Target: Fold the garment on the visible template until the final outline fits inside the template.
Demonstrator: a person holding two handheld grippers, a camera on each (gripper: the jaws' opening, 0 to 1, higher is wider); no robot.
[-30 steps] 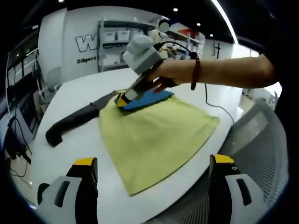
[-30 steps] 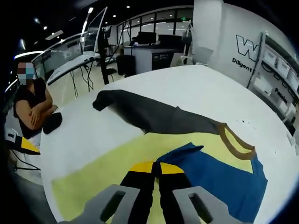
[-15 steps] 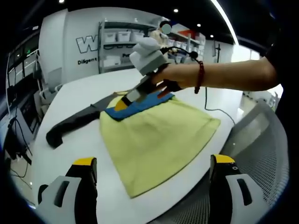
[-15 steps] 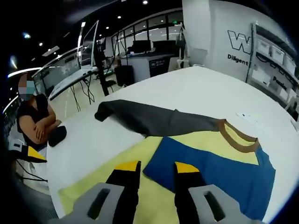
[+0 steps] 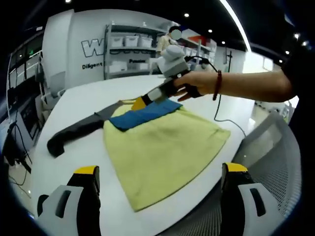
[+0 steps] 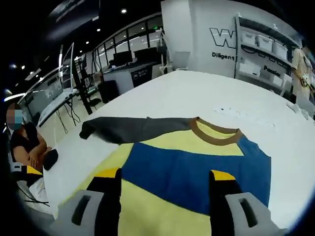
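**Asker:** As you hold both tongs just now, how far along is the fold?

**Me:** Partway, I judge. The garment (image 5: 162, 147) lies flat on the white table (image 5: 78, 103), near the edge closest to me. Its blue sleeve (image 6: 197, 172) is laid across the yellow chest below the brown collar (image 6: 216, 130), so one side looks done. The dark grey sleeve (image 6: 133, 129) lies stretched out on the bare table, not yet folded in. The body is at full length too. I cannot make out a template outline under the cloth, so I cannot say whether anything fits it.

**Asker:** And your tongs?

**Me:** My left gripper (image 5: 160, 189) hangs spread wide and empty over the hem end. My right gripper (image 6: 165, 189) is spread too, pinching nothing, just above the blue sleeve; in the left gripper view it sits by the collar end.

**Asker:** Which way does the garment lie?

**Me:** Its long axis runs from the hem near my left gripper away to the collar on the far side. The grey sleeve points out sideways from the shoulder, across that axis, toward the table's open middle.
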